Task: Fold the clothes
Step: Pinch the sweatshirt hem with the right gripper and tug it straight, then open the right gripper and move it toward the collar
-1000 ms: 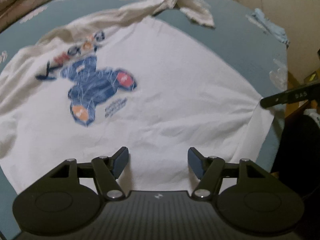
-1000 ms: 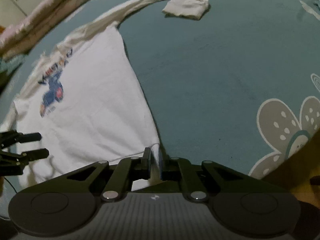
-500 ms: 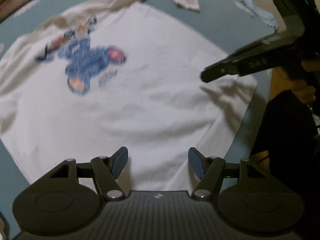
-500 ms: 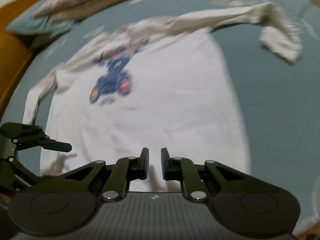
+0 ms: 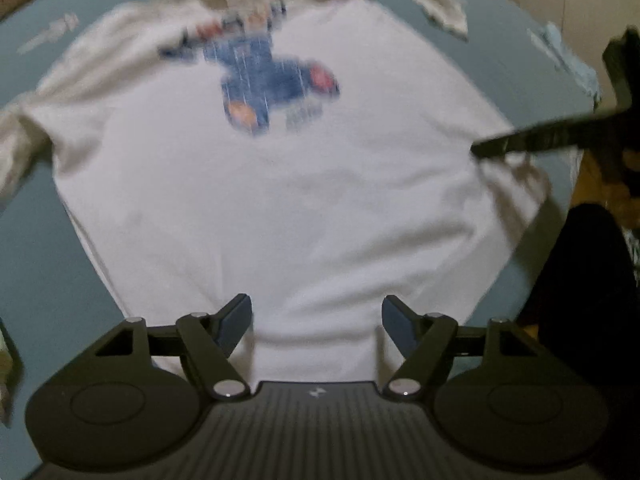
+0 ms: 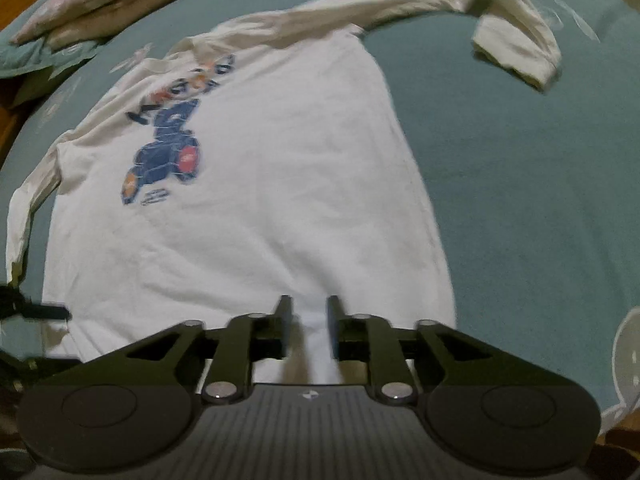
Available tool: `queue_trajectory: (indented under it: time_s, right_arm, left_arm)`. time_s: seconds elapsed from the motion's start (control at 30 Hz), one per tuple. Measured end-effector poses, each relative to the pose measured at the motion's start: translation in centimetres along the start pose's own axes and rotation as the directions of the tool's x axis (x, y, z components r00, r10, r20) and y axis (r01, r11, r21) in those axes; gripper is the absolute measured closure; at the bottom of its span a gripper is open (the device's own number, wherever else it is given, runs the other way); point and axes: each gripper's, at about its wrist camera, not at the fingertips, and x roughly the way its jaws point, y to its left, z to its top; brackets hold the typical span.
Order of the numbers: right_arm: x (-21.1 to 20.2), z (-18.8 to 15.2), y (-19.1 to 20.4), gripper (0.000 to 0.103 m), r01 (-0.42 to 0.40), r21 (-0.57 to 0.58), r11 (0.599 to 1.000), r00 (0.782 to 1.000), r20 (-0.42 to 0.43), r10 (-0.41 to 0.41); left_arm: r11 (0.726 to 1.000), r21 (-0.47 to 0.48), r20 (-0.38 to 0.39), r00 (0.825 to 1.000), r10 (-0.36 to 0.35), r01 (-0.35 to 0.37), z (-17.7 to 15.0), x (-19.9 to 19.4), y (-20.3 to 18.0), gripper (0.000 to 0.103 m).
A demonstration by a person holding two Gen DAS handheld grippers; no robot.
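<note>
The right gripper (image 6: pixel 308 320) has let go of the hem corner it pinched a second ago and has swung in over the middle of the hem; its jaws have just been opening and now stand a little apart, released, with only the cloth lying below them and nothing pressed between the pads. The left gripper (image 5: pixel 316 320) has slid along the hem too, so the print sits more central in its view than before; its jaws have just been widening and stand well apart, empty, above the lower edge of the shirt. The white long-sleeved shirt (image 6: pixel 256 184) lies spread flat, front up, on the teal bedsheet (image 6: pixel 540 200); the blue and orange print (image 6: pixel 164 164) is sharp enough in the right view, but the lettering above it cannot be read; in the left view the whole shirt (image 5: pixel 280 200) is smeared by motion. One sleeve runs out to the far right and doubles back on itself, its cuff end half tucked under; the other sleeve trails down the left edge and its end is lost behind the dark tip of the left gripper. The hem itself is hidden under both gripper bodies. Pink bedding (image 6: pixel 80 4) is cut off at the top left corner.
</note>
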Motion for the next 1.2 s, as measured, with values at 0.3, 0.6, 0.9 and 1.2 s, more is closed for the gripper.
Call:
queue_trajectory:
  time_s: [0.3,0.6,0.9,1.2]
  right_arm:
    - [2.0,2.7,3.3,0.07,-0.042,-0.102,0.994,0.998,0.035,0.046]
    - [1.3,1.8,-0.7,0.069,0.001,0.026,1.0,0.998,0.059,-0.002]
    - [1.1,3.6,2.9,0.059,0.027,-0.073,0.997,0.995,0.096,-0.02]
    - [5.2,7.3,8.7,0.056,0.024,-0.226,0.974,0.991,0.133,0.006]
  left_arm:
    - [0.991,-0.093,0.069,0.992,0.105,-0.099,3.6,2.1,3.7,0.03]
    - [0.975,-0.123,0.014,0.982,0.189,-0.186,0.4,1.4,5.6,0.028]
    - [0.984,-0.123,0.124,0.982,0.14,-0.125,4.5,0.9,4.2,0.027]
    - [0.972,-0.152,0.096,0.976,0.195,-0.18,6.7,4.2,4.4,0.027]
